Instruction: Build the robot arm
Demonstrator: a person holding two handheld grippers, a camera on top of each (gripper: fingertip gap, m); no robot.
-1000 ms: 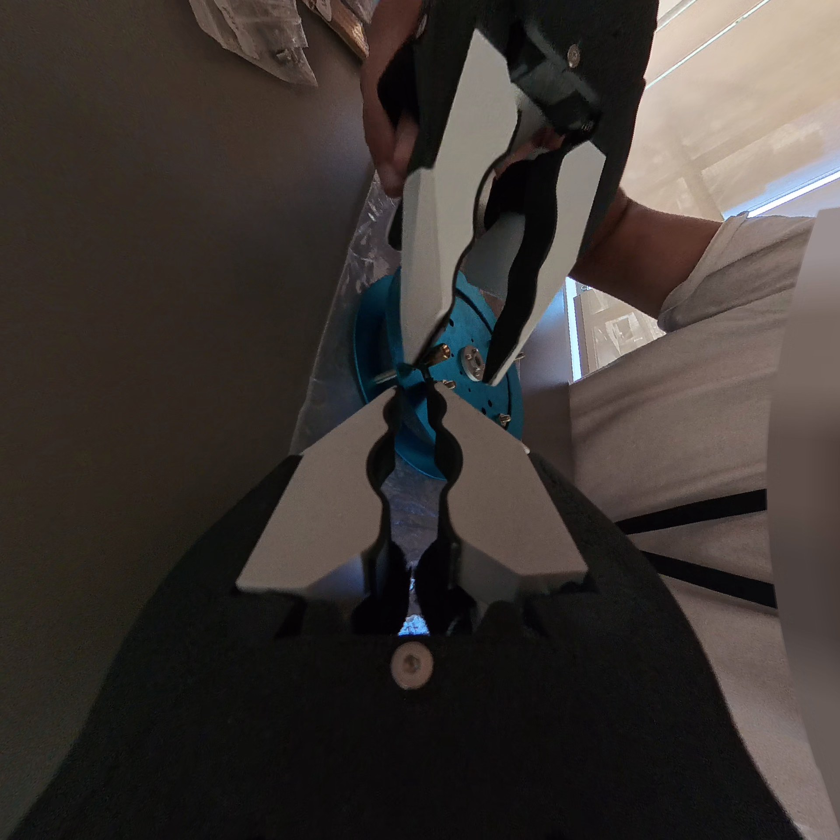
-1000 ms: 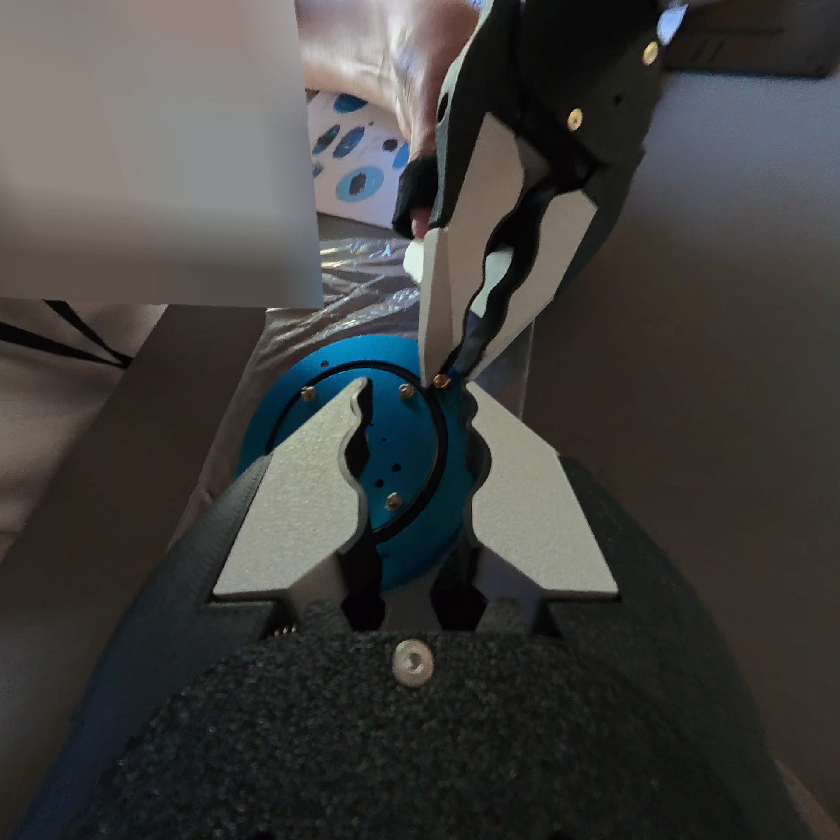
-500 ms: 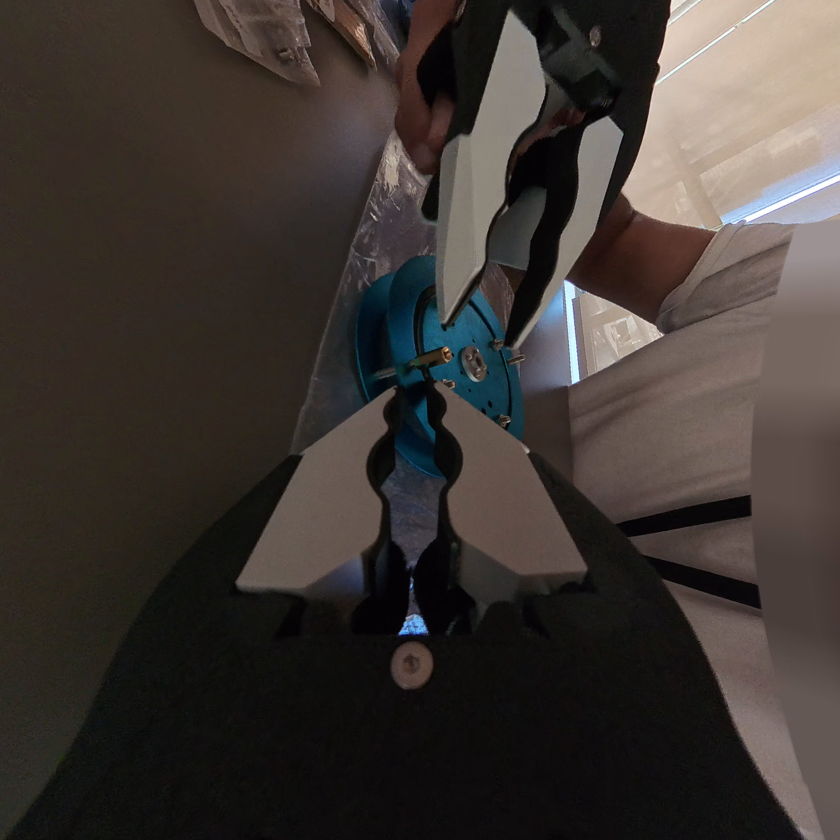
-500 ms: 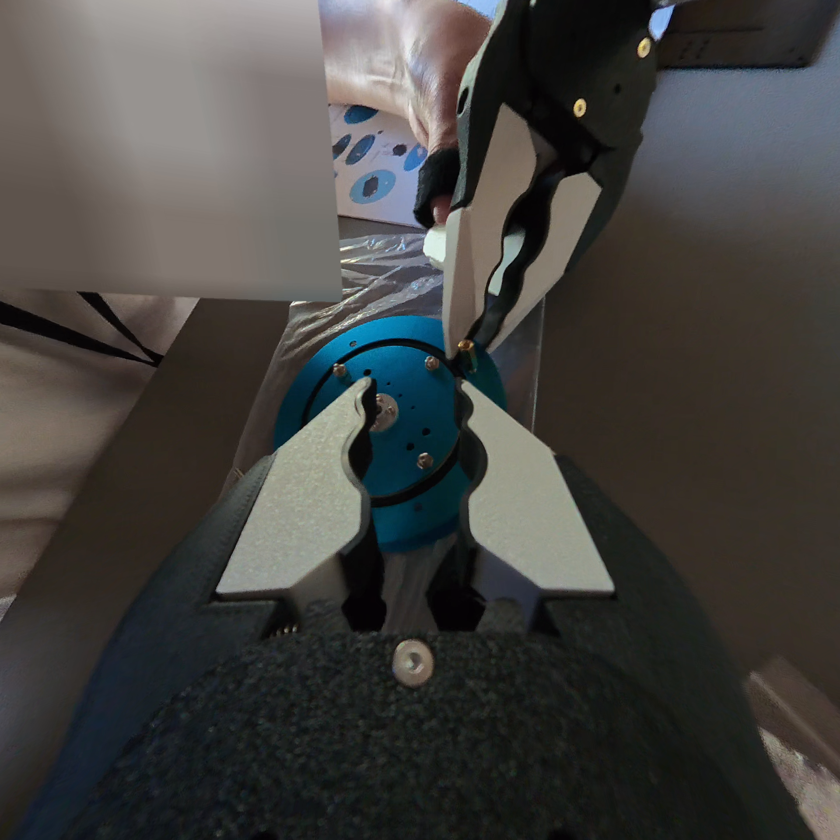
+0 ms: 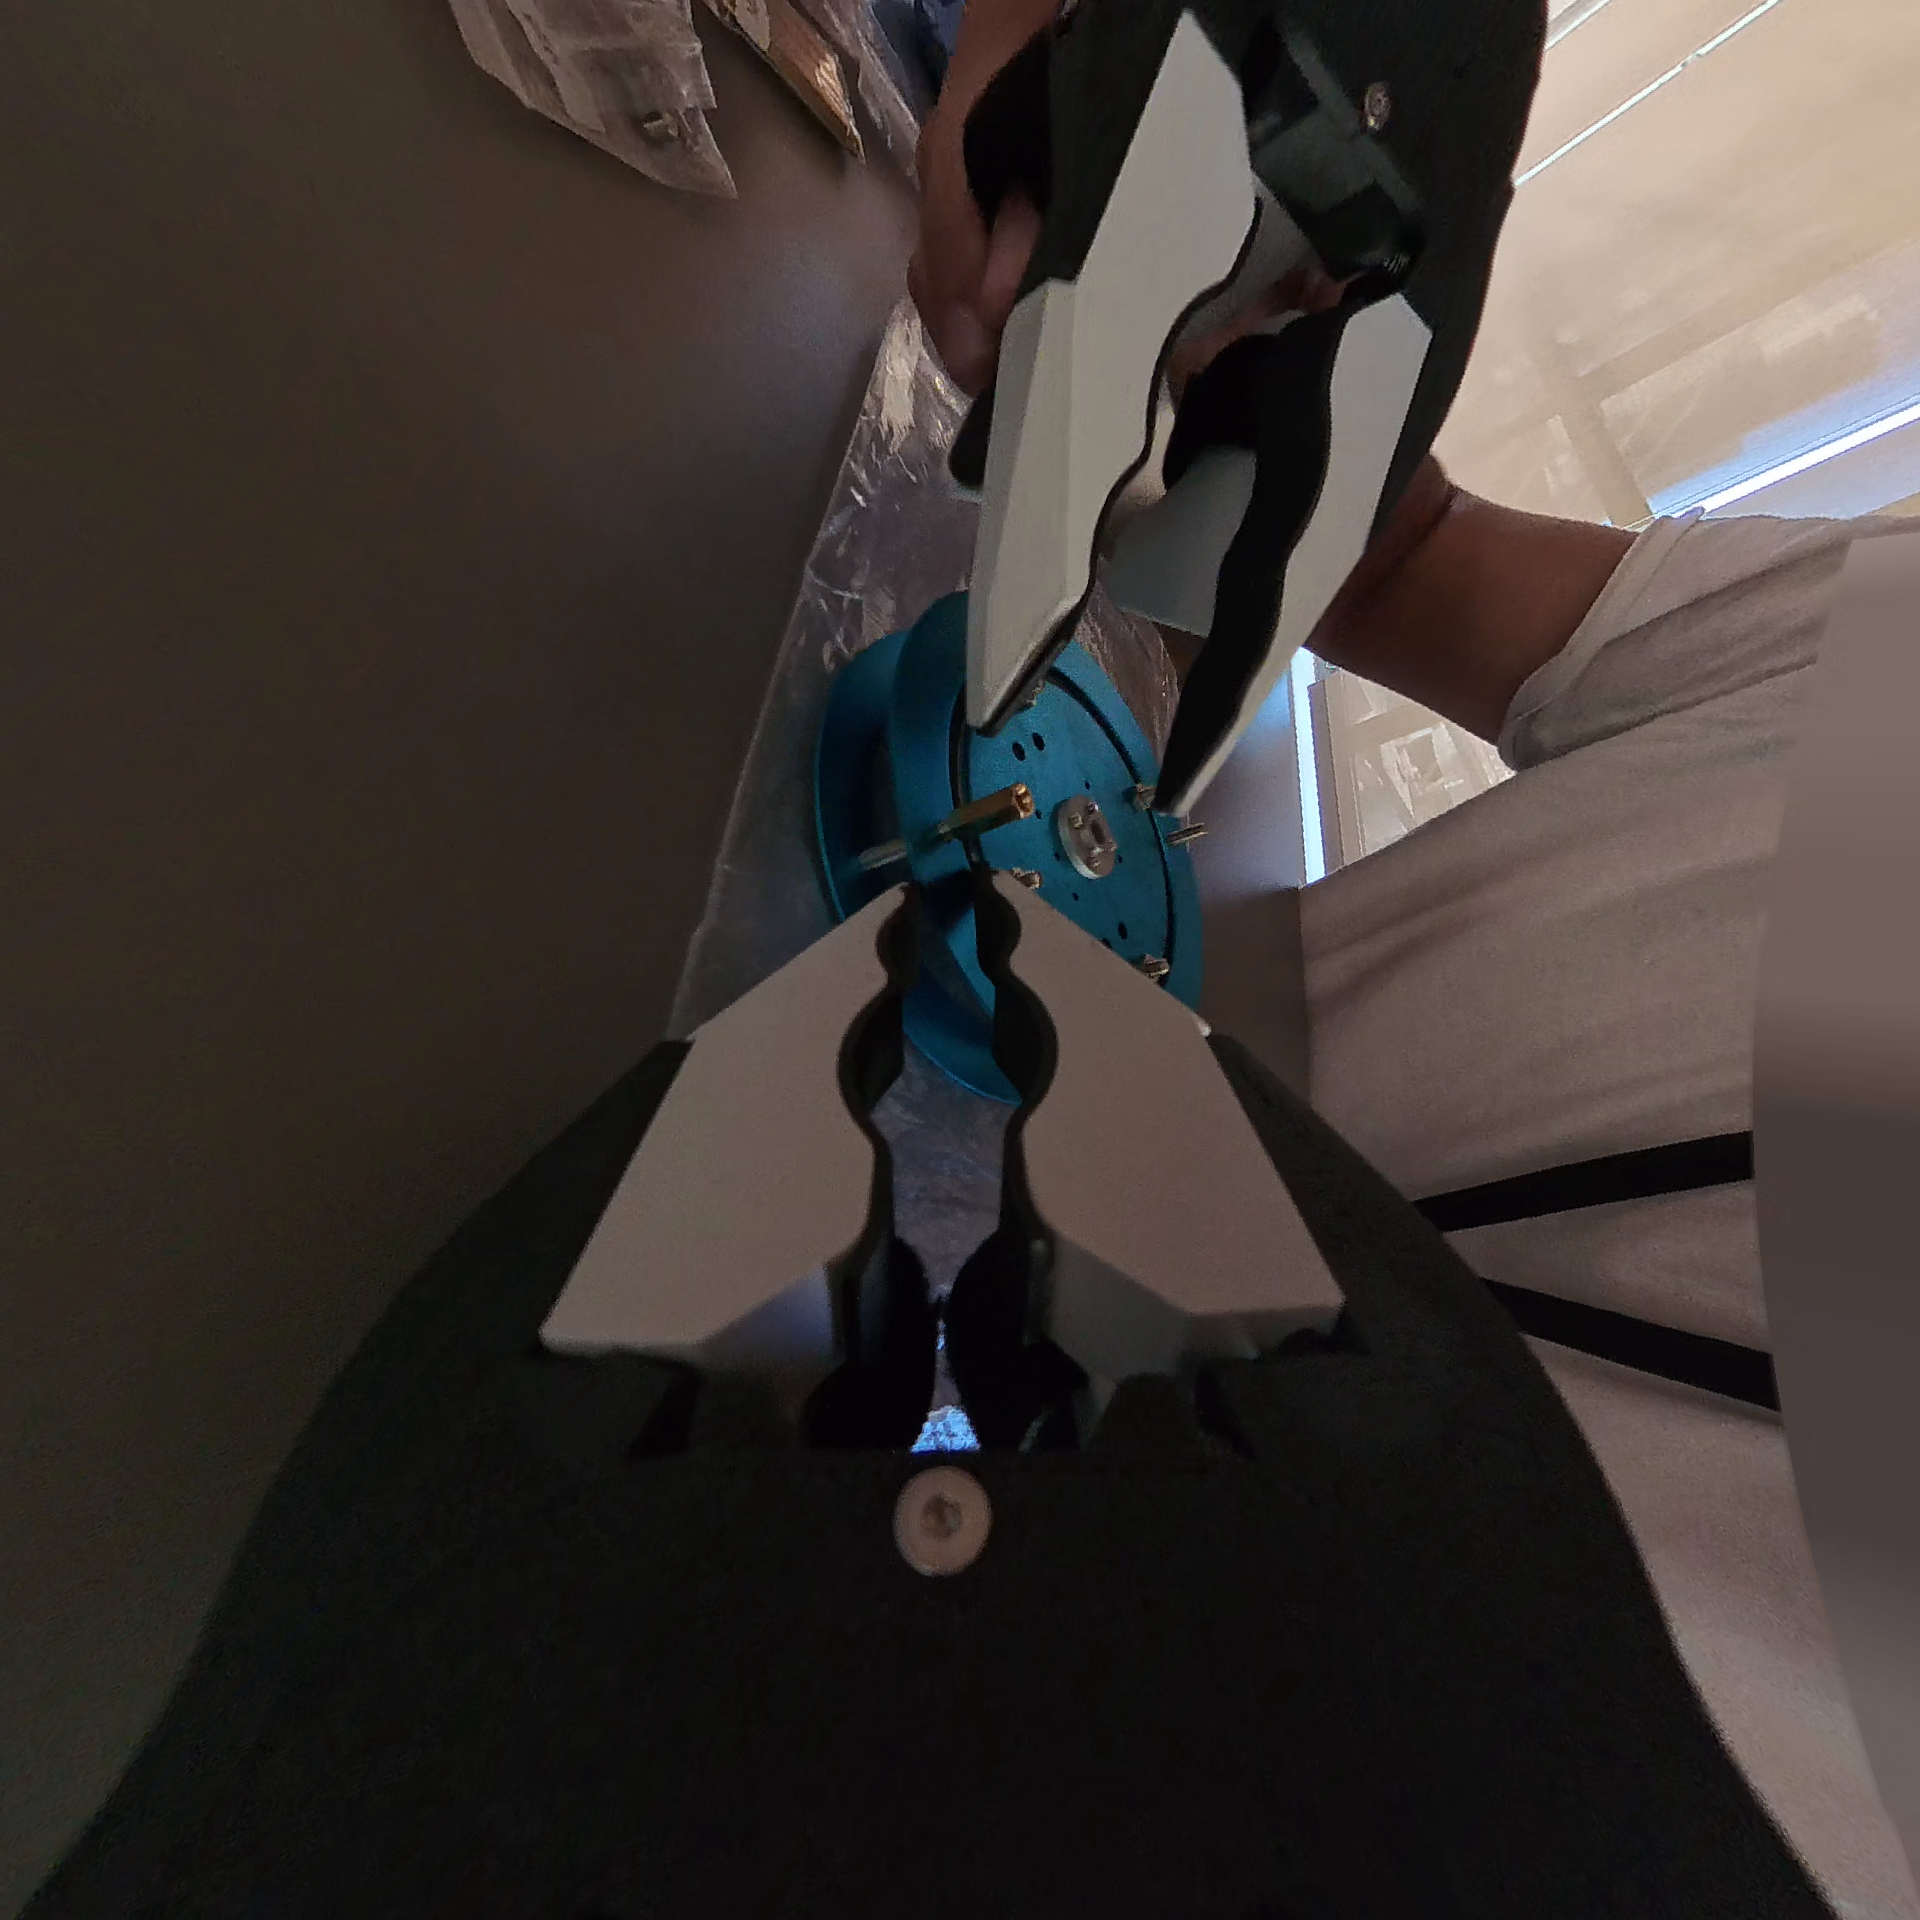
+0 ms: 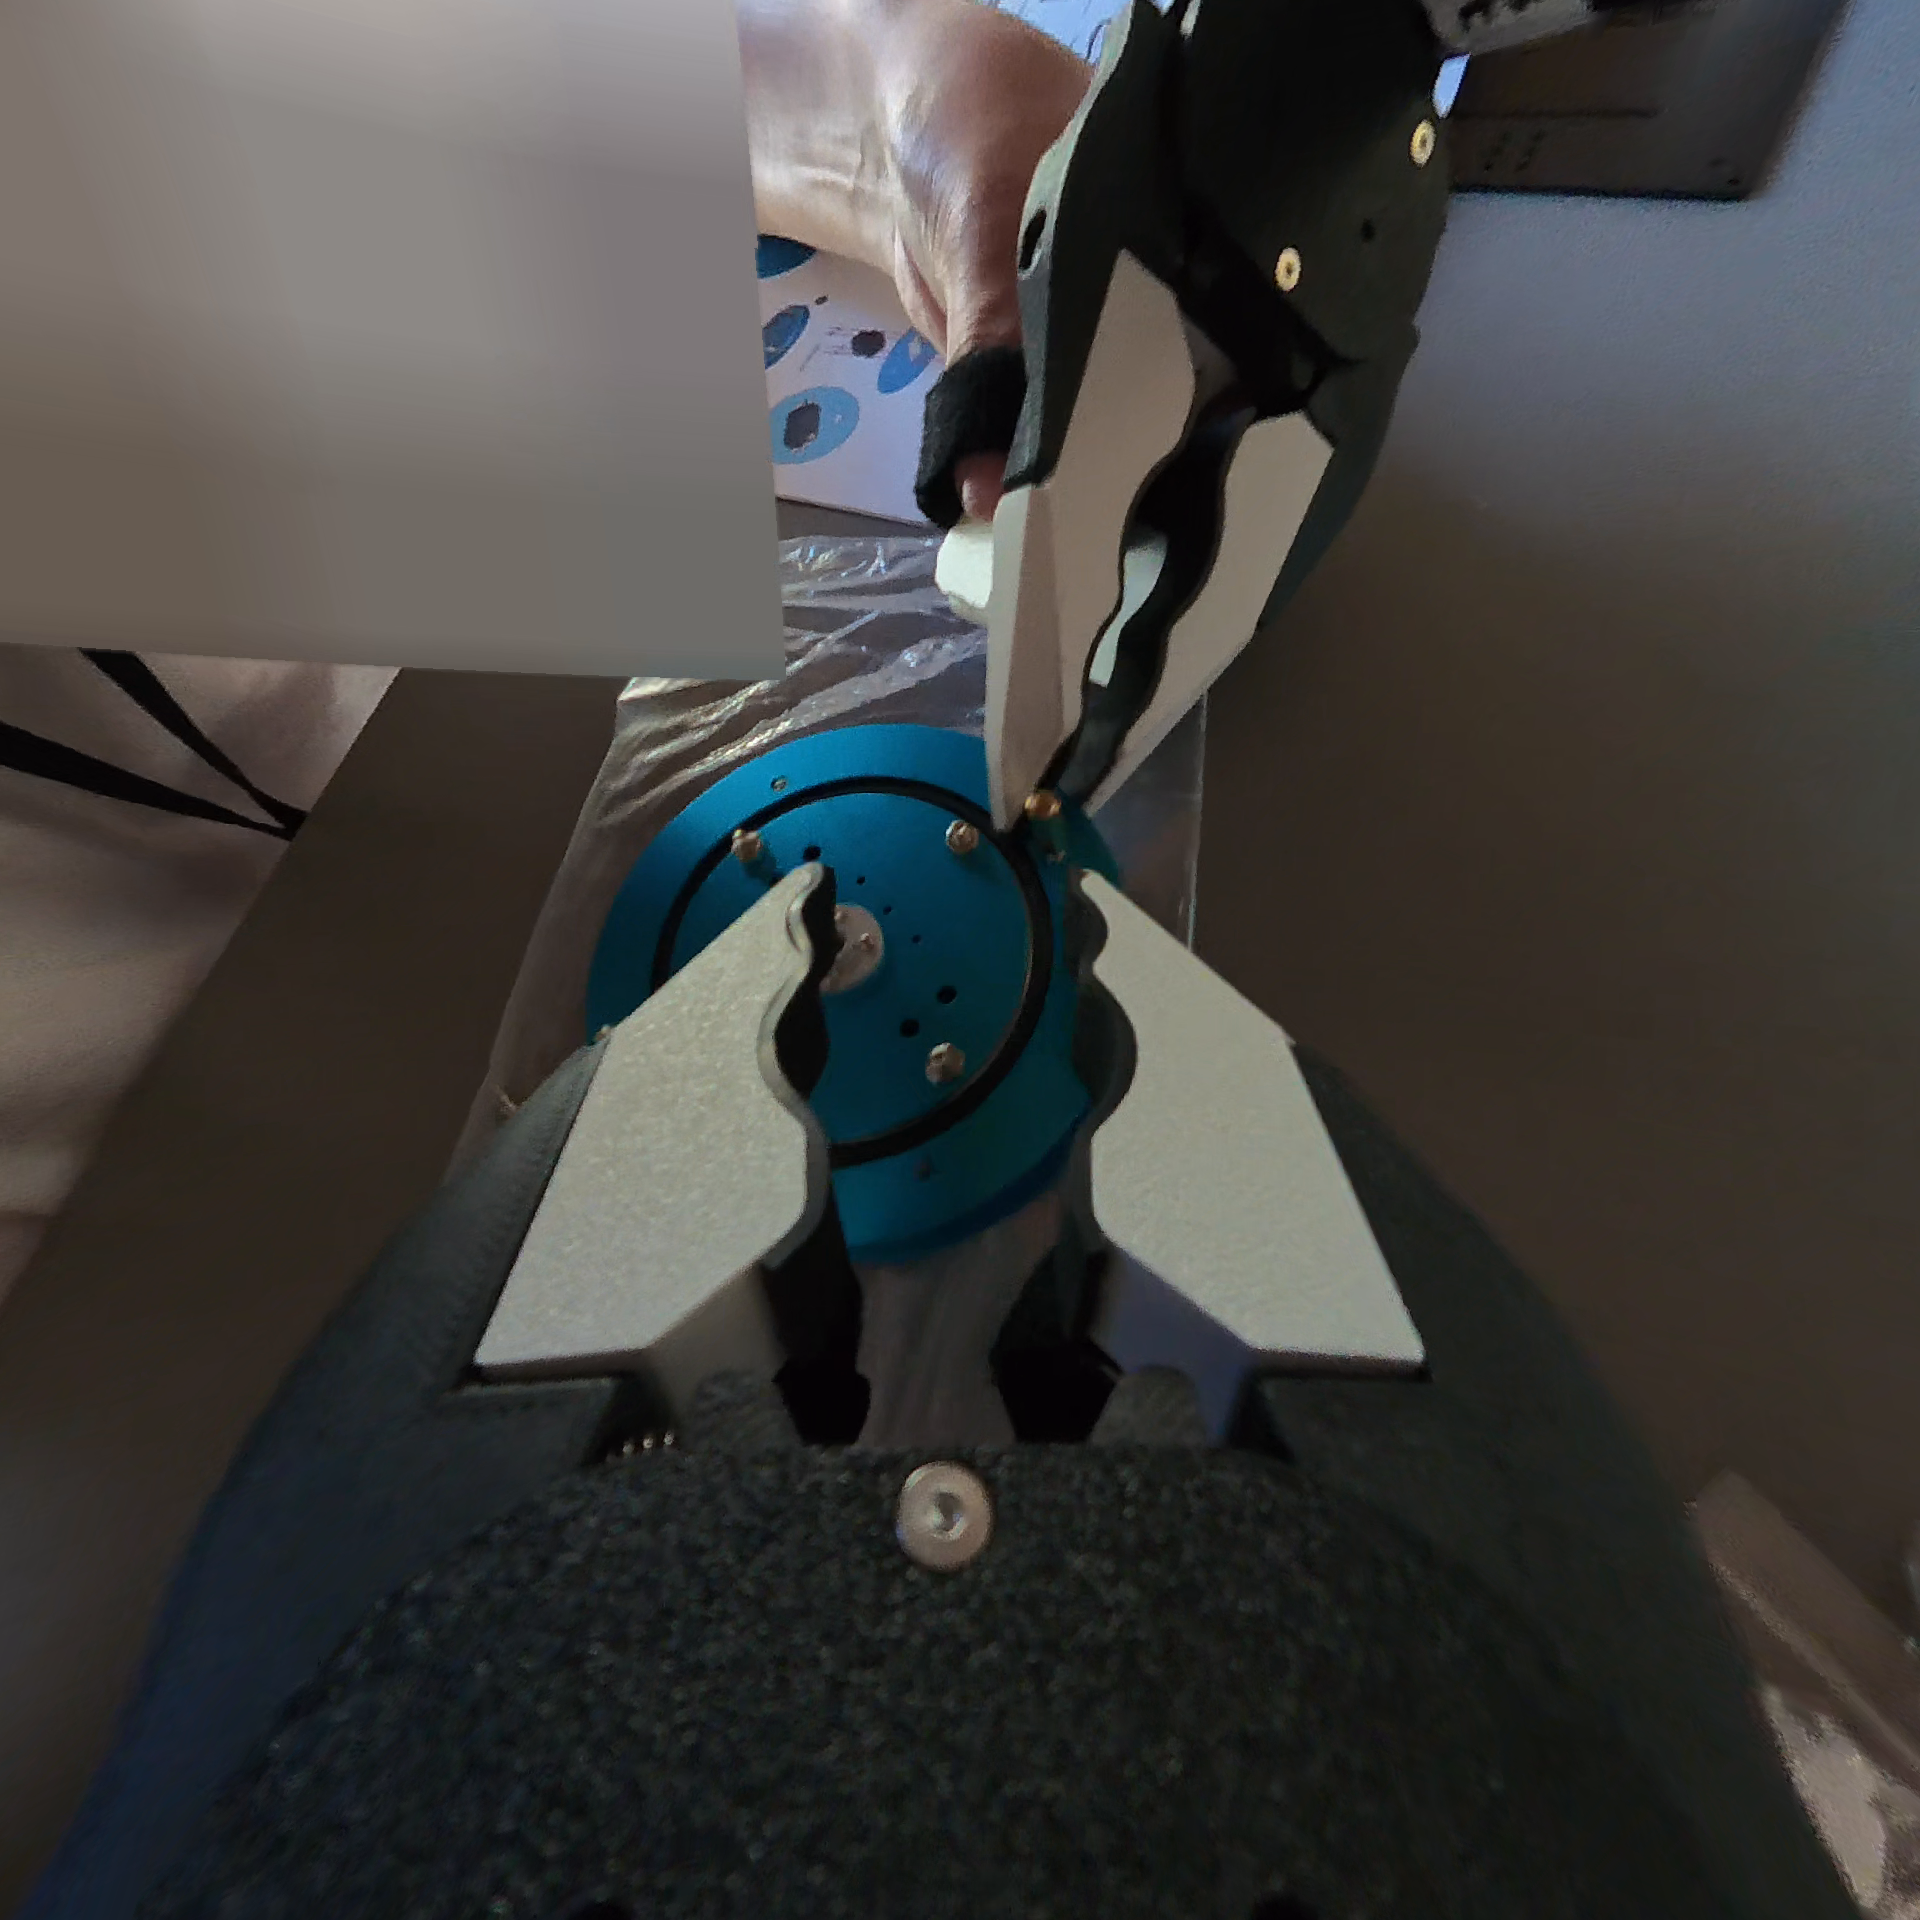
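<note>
Containers: I see clear plastic bags (image 5: 623, 94) at the far edge of the surface (image 5: 364, 623); one holds what looks like a small screw, the rest I cannot make out.
Sheet: a clear plastic sheet (image 6: 862, 623) lies on the surface, and the disc rests on it.
Disc: a blue metal disc (image 6: 935, 987) with a black ring groove, small holes, a silver hub (image 5: 1086, 831) at its centre and several short studs standing from its face.
Standoff: a brass standoff (image 5: 987, 816) rises from the disc near its rim, on the side towards the left gripper.
Left gripper: I read the left gripper (image 5: 951, 904) as clamped on the rim of the disc; its jaws stand close together with the blue edge between them. In the right wrist view the left gripper (image 6: 1049, 790) has its tips at the standoff (image 6: 1042, 803).
Right gripper: the right gripper (image 6: 951, 883) has its jaws apart and holds nothing. They straddle the disc face, the hub (image 6: 852, 951) just beside the left-hand finger. In the left wrist view the right gripper (image 5: 1081, 764) comes down from above, one tip at the far rim, the other near a stud at the opposite edge.
Person: a hand (image 6: 914, 187) grips the left gripper's body; a white-sleeved arm (image 5: 1558, 623) leads to the right one.
Paper: a white sheet with blue printed shapes (image 6: 831, 395) lies beyond the plastic.
</note>
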